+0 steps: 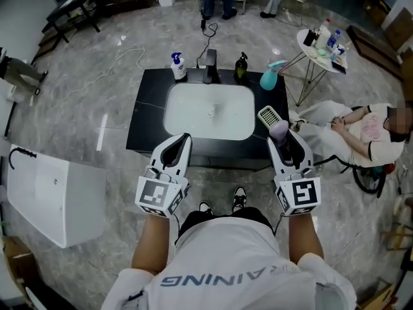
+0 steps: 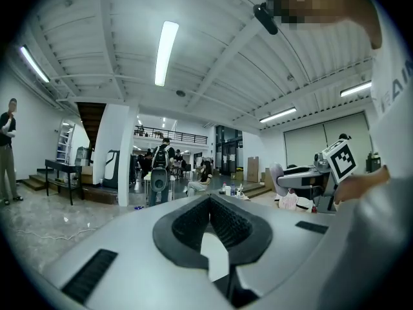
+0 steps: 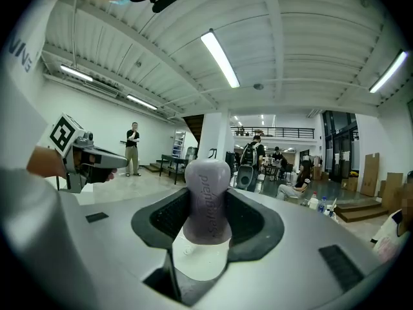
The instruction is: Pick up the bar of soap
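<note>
A pale purple bar of soap (image 3: 208, 200) stands upright between the black pads of my right gripper (image 3: 208, 219), which is shut on it. In the head view the soap (image 1: 279, 130) shows at the tip of the right gripper (image 1: 284, 139), held above the right front corner of the black counter (image 1: 143, 118). My left gripper (image 1: 179, 142) hovers over the counter's front edge, left of the white sink basin (image 1: 187, 115). Its jaws (image 2: 210, 225) are shut with nothing between them. Both gripper views point up at the room and ceiling.
At the back of the counter stand a white pump bottle (image 1: 178, 66), a black faucet (image 1: 210, 66), a dark pump bottle (image 1: 241, 67) and a teal bottle (image 1: 269, 77). A white soap dish (image 1: 268, 116) lies right of the basin. A person sits at the right (image 1: 361, 131).
</note>
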{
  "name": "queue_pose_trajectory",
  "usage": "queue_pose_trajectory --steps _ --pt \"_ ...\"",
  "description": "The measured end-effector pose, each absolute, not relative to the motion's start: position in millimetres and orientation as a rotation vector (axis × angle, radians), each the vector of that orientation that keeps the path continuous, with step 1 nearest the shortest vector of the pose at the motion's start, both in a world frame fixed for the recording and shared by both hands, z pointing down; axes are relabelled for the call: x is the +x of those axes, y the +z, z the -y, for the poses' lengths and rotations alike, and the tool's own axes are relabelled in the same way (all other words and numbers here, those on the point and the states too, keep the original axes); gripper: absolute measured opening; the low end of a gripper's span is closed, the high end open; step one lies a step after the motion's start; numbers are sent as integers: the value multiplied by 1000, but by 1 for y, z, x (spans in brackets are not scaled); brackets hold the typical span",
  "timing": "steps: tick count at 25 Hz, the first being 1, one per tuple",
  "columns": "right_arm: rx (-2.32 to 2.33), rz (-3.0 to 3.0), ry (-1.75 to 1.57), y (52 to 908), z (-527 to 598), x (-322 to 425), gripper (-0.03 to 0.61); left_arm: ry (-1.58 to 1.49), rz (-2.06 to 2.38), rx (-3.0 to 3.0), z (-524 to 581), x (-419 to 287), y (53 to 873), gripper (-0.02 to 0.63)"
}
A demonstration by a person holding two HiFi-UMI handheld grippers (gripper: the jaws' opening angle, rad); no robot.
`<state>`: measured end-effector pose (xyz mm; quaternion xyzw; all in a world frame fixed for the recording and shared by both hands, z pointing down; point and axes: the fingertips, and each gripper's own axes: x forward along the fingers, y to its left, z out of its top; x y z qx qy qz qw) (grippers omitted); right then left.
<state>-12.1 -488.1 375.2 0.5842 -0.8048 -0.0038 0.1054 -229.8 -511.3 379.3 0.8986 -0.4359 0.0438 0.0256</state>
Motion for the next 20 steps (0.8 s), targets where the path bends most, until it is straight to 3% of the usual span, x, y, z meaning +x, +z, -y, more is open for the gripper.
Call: queue_pose_trajectory --steps 20 --pt "1729 2381 30 372 493 -10 187 122 1357 2787 516 -233 375 9"
